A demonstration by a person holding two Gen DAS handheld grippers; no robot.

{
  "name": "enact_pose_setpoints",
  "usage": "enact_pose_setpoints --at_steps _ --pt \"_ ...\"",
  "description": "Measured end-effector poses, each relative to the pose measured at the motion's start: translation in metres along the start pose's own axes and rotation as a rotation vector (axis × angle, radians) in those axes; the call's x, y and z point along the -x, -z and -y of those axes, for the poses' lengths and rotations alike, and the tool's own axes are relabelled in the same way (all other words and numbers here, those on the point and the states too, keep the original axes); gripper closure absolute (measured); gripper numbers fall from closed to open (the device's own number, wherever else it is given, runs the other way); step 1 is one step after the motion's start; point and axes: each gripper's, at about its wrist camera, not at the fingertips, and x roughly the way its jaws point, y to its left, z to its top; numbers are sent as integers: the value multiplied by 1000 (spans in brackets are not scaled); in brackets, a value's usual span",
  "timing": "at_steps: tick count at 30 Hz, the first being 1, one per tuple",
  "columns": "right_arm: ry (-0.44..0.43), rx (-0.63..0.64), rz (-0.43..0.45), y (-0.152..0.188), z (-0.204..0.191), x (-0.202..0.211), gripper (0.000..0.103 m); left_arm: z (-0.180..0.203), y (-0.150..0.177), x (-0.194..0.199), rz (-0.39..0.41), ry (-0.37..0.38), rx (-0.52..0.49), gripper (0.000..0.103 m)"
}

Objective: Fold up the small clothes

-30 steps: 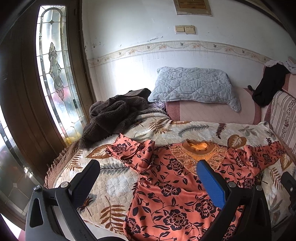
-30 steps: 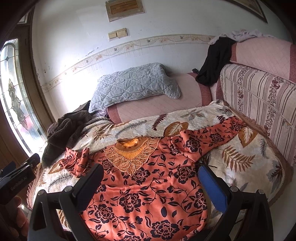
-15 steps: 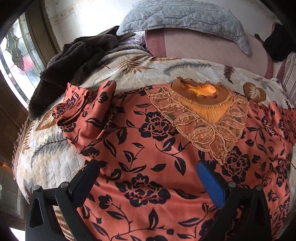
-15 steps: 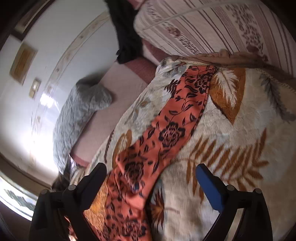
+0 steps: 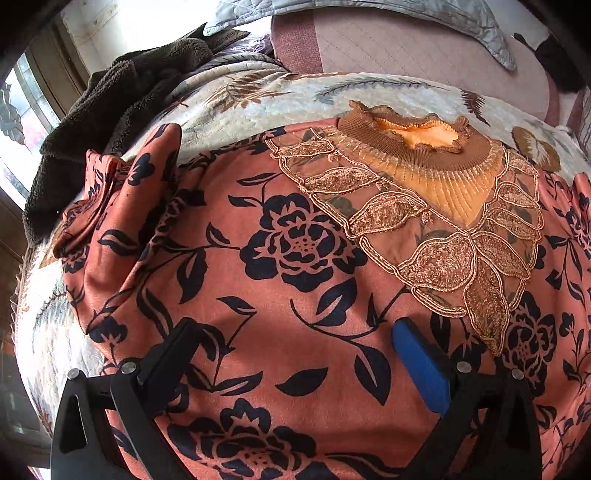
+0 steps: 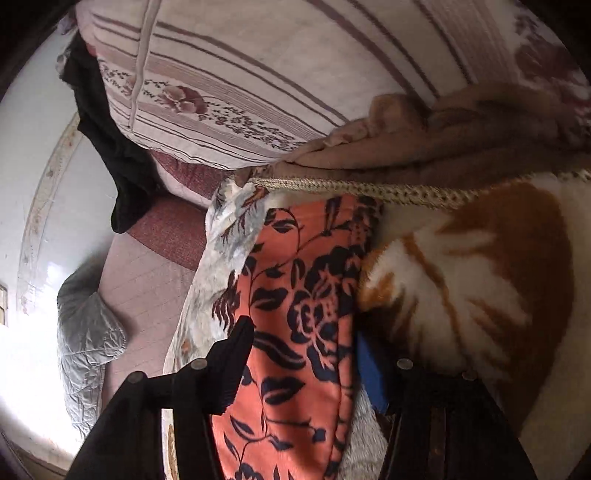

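**Both claws low over the floral top, first sleeve fold about to start**

While the top (image 5: pixel 288 258) lies face up on the leaf-print blanket (image 5: pixel 280 96), collar (image 5: pixel 413 144) toward the pillow (image 5: pixel 369 14) and chest spread fairly flat, neither claw has taken hold of any cloth. The left gripper (image 5: pixel 291 332) hangs close above the chest, its jaws wide apart with nothing between them, well short of the bunched left sleeve (image 5: pixel 110 206) that sits crumpled beside a dark fleece (image 5: pixel 122 99). The right gripper (image 6: pixel 303 339) is down at the outstretched right sleeve (image 6: pixel 303 280), jaws spread so that the sleeve runs between the two fingers; whether the tips already touch the fabric I cannot tell, as that view is blurred by motion. The cuff end lies near the corded edge of the blanket (image 6: pixel 469 288), just under a striped cushion (image 6: pixel 258 74).

This looks like the very start of the fold: garment laid out, sleeves not yet brought in. The next move, I judge, calls for the right claw to close on the sleeve near the cuff and carry it across the chest, while the left either pins the body or goes out to the crumpled sleeve. That fabric looks slippery, so a shallow pinch may slide off.
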Motion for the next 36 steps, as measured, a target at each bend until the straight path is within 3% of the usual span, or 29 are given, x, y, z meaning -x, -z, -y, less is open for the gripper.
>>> enact_pose_setpoints --at_steps 1,2,3,8,11,14,17,21,27,30,32,33,34,35,36 --pt "8 21 -3 -2 -1 -7 66 -4 0 -3 -9 26 30 0" --pt "21 34 -18 -3 0 -13 87 -9 1 -6 -13 56 70 0" --pt "31 34 -27 -1 1 -15 94 -12 3 -6 3 69 92 0" --pt "-106 68 37 8 -24 26 97 -9 4 -4 10 54 74 0" --pt "-219 140 37 21 -66 63 97 -15 0 -1 -10 72 67 0" --pt "-347 241 5 50 -120 104 97 -33 -2 16 64 22 109 0" --pt "-447 352 -61 101 -176 141 97 -56 -5 40 181 -71 139 0" --pt "-533 484 -174 194 -238 166 97 -92 -1 57 252 -130 194 0" --pt "-541 595 -404 356 -278 134 97 -147 17 81 338 -214 293 0" --pt "-522 617 -531 433 -276 121 93 -171 26 91 380 -282 340 0" --pt "-500 602 -677 474 -270 107 86 -185 28 92 390 -297 377 0" --pt "-500 582 -757 487 -267 100 66 -190 30 93 393 -299 392 0" --pt "-503 562 -822 500 -261 103 54 -195 31 95 397 -297 404 0" --pt "-527 539 -865 506 -257 107 31 -197 32 96 402 -290 413 0" --pt "-560 532 -870 508 -255 113 28 -198 33 98 410 -277 419 0"
